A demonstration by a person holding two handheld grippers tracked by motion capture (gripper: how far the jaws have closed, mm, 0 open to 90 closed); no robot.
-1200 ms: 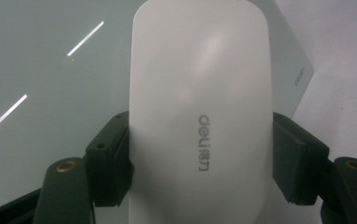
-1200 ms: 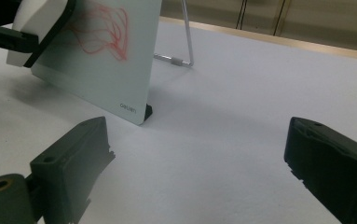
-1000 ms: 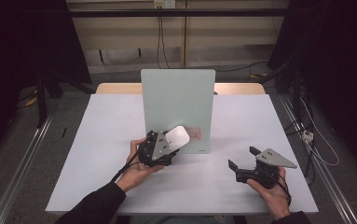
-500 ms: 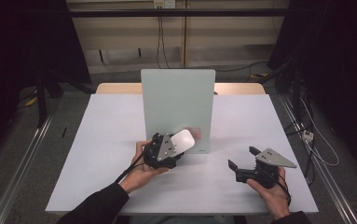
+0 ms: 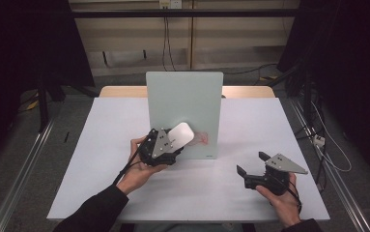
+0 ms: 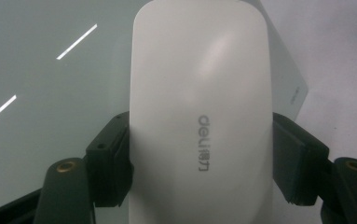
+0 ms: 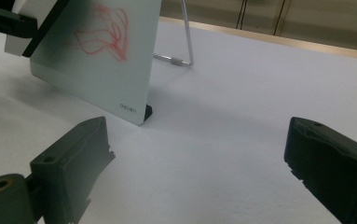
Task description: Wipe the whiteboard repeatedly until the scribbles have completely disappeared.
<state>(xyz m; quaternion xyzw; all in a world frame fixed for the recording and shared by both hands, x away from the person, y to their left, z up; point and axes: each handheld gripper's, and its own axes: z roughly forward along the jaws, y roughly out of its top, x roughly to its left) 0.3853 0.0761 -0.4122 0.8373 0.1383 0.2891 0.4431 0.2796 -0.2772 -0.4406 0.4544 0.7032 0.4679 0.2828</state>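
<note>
we clamp the white oval plastic eraser (image 5: 180,134) across its short sides in the left gripper (image 5: 165,145), face to the pale green upright glass board (image 5: 182,92), ready to wipe the red scribble (image 5: 203,138) at its 3 o'clock. its long axis points toward 1 o'clock. the right gripper (image 5: 251,165) waits wide and empty at 5 o'clock.

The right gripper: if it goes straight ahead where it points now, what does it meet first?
Probably the lower corner of the standing glass board, ahead and slightly left of the right gripper; depth is unclear. Before it lies bare white table.

White table (image 5: 100,159), grey floor (image 5: 37,145), dark curtains (image 5: 23,43), beige wall (image 5: 124,34), hanging cables (image 5: 165,38)
</note>
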